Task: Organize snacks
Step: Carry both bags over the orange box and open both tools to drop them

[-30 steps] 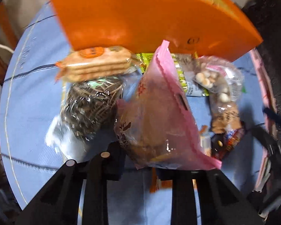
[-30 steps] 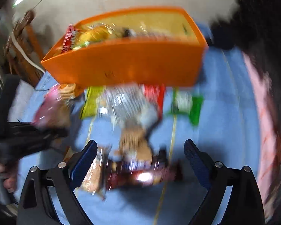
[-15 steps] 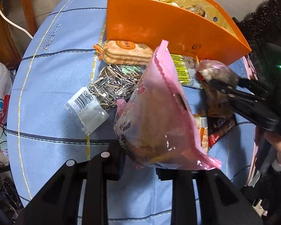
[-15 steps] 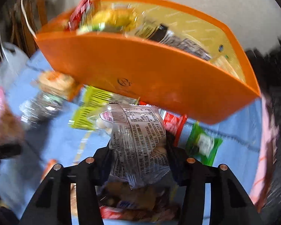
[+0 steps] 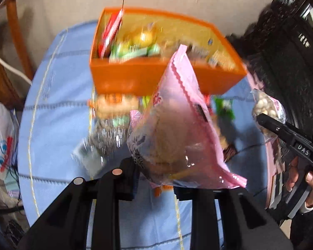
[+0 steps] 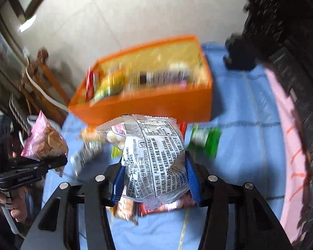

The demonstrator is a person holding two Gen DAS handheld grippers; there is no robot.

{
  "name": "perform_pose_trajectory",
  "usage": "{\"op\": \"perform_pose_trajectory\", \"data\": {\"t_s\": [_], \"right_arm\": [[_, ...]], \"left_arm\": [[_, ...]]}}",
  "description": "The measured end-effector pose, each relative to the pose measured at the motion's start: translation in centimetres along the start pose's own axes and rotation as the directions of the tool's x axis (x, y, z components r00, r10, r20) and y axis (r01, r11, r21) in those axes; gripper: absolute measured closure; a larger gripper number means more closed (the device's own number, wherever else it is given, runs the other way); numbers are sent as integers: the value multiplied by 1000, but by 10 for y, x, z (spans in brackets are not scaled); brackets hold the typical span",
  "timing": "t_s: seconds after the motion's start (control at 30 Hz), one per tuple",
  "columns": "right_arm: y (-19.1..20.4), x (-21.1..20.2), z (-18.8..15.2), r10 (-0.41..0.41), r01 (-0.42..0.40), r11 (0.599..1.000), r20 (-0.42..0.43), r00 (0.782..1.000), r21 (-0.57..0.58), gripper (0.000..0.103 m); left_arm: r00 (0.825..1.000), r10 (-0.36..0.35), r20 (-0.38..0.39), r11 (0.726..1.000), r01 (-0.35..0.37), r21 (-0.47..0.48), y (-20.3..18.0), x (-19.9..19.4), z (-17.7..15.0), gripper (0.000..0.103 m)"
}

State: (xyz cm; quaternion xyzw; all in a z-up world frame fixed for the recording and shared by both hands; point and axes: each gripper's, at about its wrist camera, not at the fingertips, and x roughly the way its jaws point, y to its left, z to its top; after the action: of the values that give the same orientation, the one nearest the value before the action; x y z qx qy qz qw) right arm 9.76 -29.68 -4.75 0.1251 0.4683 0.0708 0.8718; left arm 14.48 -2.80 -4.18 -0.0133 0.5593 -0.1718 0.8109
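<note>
Left wrist view: pink snack bag (image 5: 177, 129) clamped in the left gripper (image 5: 154, 184), lifted clear of the blue tablecloth (image 5: 58, 125), just short of the orange bin (image 5: 156, 77). Right wrist view: clear bag with a printed label (image 6: 156, 158) pinched between the blue pads (image 6: 191, 179) of the right gripper (image 6: 154, 184), likewise raised in front of the bin. Both bags in hand, neither yet dropped in. Bin already partly stocked with several packets, blurred beyond telling apart. Still loose on the cloth before the bin: a green packet (image 6: 206, 141), a round biscuit pack (image 5: 114, 104), a shiny foil pack (image 5: 106, 137), some red and brown wrappers under the right gripper. So well under way, judged roughly midway. Both grippers angled steeply down and forward toward the bin, side by side; left hand (image 6: 8, 204) low at the frame edge around its handle, right hand (image 5: 308, 185) likewise.
</note>
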Motion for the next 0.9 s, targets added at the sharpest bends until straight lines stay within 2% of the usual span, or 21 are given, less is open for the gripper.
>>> {"op": "perform_pose_trajectory", "data": {"t_s": [0.17, 0.3, 0.5, 0.6, 0.73, 0.77, 0.8, 0.83, 0.87, 0.9], "right_arm": [[8, -20, 44, -9, 12, 1000, 125, 992, -23, 51], [18, -7, 87, -31, 41, 998, 182, 983, -51, 51], [15, 39, 122, -55, 55, 998, 165, 985, 3, 51], [16, 64, 131, -72, 70, 997, 129, 989, 19, 51], [20, 86, 135, -117, 117, 993, 95, 989, 14, 51], [19, 88, 135, -127, 125, 992, 97, 987, 25, 47], [18, 88, 134, -148, 144, 989, 105, 983, 38, 37], [17, 88, 133, -173, 168, 984, 117, 978, 54, 30], [17, 84, 132, -186, 178, 982, 133, 974, 68, 23], [16, 81, 130, -185, 176, 982, 148, 972, 72, 20]], "left_arm": [[994, 1, 105, 1000, -4, 30, -6, -21, 55, 79], [987, 35, 160, 999, -41, 34, -9, -21, 99, 79], [984, 94, 153, 995, -99, 22, -7, 8, 147, 78], [984, 136, 116, 990, -139, 20, -7, 34, 165, 78], [978, 167, 124, 985, -172, 34, -12, 50, 169, 78], [978, 170, 123, 984, -176, 36, -13, 52, 168, 76], [977, 172, 123, 983, -178, 36, -13, 54, 166, 55], [973, 195, 121, 979, -200, 29, -12, 54, 165, 25], [963, 232, 137, 971, -237, 19, -12, 52, 164, 13], [949, 262, 175, 964, -267, 8, -13, 46, 163, 9]]}}
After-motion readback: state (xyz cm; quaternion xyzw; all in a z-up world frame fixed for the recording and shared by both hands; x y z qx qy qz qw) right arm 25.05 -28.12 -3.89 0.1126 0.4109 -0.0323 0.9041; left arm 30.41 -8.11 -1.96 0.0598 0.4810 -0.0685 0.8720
